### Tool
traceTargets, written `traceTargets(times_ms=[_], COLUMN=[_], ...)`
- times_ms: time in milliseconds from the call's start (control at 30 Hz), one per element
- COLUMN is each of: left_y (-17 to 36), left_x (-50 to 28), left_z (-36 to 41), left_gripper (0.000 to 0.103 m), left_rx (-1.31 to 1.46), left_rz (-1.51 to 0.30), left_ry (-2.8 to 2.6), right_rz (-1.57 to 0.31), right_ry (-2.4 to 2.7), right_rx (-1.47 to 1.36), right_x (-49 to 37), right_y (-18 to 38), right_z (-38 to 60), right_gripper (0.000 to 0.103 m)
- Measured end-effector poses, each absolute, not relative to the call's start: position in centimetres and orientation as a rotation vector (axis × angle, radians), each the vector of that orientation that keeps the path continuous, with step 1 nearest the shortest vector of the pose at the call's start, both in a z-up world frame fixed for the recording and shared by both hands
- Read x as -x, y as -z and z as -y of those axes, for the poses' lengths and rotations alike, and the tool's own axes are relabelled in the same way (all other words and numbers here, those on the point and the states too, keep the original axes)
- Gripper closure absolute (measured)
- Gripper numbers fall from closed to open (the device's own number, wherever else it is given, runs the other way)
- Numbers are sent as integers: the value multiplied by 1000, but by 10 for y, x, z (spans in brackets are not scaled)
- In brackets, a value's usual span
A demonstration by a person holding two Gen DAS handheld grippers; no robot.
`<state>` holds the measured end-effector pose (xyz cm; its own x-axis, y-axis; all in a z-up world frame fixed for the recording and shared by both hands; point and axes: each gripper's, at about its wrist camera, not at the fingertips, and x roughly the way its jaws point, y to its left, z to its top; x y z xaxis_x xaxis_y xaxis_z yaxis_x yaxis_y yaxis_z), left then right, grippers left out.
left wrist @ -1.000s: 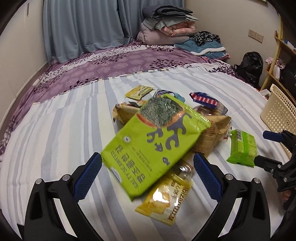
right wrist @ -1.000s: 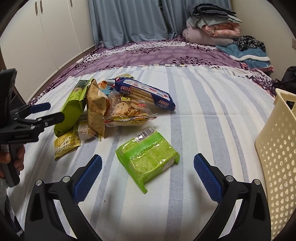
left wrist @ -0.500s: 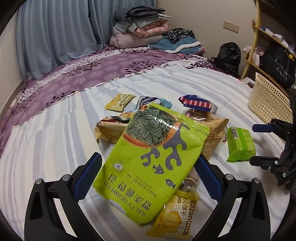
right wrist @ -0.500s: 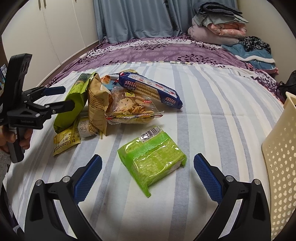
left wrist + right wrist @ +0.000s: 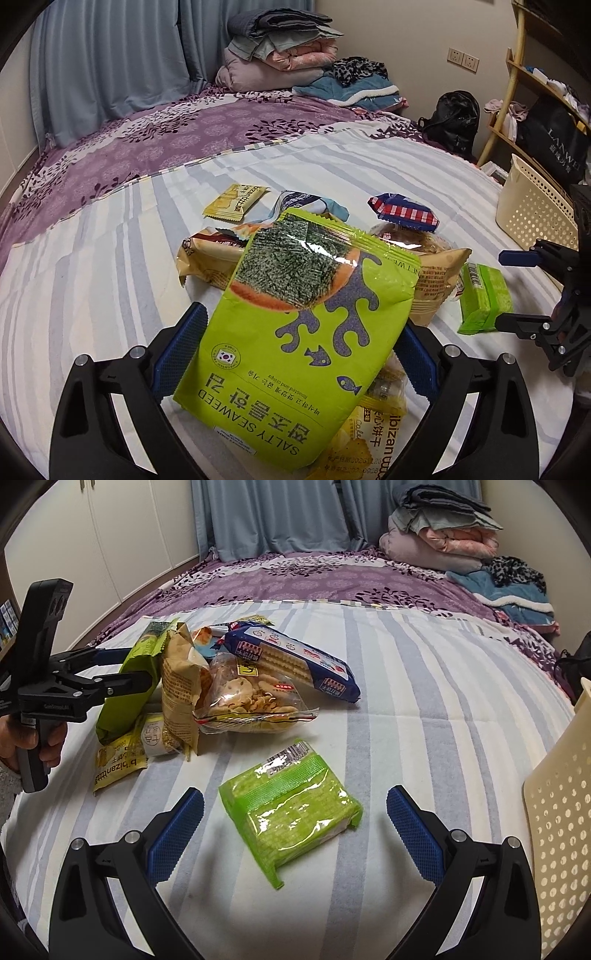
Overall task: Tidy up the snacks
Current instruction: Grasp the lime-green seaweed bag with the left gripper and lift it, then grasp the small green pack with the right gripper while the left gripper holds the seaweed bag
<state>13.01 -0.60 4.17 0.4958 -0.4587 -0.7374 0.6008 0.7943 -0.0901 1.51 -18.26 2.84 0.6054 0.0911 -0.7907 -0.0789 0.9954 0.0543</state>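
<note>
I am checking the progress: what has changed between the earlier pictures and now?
The left gripper moved in on the salty seaweed bag, which now lies between its fingers. The jaws have just been closing but do not yet grip it. The right gripper stayed open over the green wafer pack. The snacks and the basket did not move.

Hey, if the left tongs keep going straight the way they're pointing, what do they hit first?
Most likely the green seaweed bag: it already lies between the left tongs, whose jaws have just been closing toward it, apparently not gripping yet. Depth is uncertain.
</note>
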Motion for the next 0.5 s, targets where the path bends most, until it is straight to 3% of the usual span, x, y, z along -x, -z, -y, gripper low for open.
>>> traceTargets(times_ms=[233,500], left_y=[-49,-61], left_x=[-124,-113], left_z=[-6,-16], left_gripper=[16,18], left_rx=[-133,-88], left_rz=[-816,-794], left_ry=[618,589], right_rz=[-926,-939], right_ry=[-122,-154], right_rx=[23,62], right_x=[-23,-27], right_y=[-25,-23], right_z=[180,175], right_gripper=[5,5])
